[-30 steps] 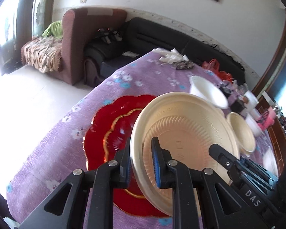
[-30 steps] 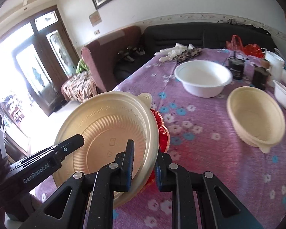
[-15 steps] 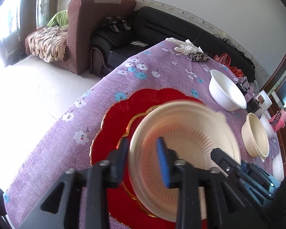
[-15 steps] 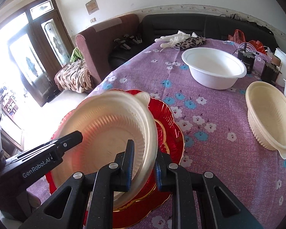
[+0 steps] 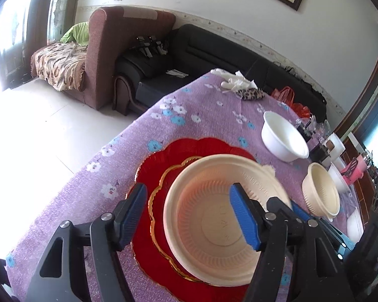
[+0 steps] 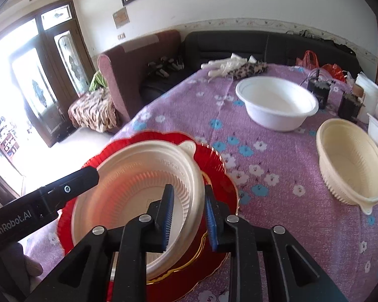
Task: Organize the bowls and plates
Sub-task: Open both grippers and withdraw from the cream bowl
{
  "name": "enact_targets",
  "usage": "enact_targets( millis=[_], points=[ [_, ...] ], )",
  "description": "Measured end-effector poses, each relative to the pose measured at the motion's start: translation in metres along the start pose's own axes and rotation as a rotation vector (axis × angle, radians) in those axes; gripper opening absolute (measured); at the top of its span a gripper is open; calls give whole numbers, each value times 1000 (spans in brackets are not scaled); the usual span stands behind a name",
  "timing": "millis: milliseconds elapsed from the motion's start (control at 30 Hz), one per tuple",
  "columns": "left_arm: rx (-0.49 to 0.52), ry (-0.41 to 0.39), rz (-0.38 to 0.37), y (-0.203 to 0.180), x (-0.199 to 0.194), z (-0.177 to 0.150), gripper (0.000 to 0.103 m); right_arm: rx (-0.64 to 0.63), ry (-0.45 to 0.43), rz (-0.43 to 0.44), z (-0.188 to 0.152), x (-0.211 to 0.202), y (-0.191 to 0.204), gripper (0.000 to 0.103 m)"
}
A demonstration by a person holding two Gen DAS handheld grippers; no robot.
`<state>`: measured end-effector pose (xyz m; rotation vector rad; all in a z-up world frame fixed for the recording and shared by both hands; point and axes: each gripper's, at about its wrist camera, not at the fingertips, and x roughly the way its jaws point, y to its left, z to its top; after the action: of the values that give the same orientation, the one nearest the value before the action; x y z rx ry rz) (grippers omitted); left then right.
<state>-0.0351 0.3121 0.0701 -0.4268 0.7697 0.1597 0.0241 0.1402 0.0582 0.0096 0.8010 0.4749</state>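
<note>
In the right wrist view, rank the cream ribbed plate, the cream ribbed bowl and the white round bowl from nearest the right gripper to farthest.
1. Cream ribbed plate: its rim sits between the right gripper fingers, on the red plate.
2. Cream ribbed bowl: off to the right.
3. White round bowl: farther back, right of centre.

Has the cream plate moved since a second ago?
Yes. The cream plate has come down from a tilted, raised pose to lie on the red plate. The left claw has just been opening; its pads stand clear of the rim.
</note>
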Motion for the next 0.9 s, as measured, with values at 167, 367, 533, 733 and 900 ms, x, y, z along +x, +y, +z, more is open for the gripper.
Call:
enact_targets(
  millis=[167,367,533,733,900],
  points=[
    [4,-27,-5,-8,-15,0,73,-6,-45,-2,3,-19,-2,44],
    [79,-76,10,-33,-37,-9,75,29,-55,6,-3,-39,-15,44],
    [163,-135,38,-63,-57,-21,80,51,-65,8,-15,-59,-28,44],
    [289,-194,89,-106,-74,-41,83,87,-78,-7,-27,-81,-52,48],
    [375,-228,114,-141,-80,-57,88,125,-89,-27,-41,-101,-80,49]
  ],
)
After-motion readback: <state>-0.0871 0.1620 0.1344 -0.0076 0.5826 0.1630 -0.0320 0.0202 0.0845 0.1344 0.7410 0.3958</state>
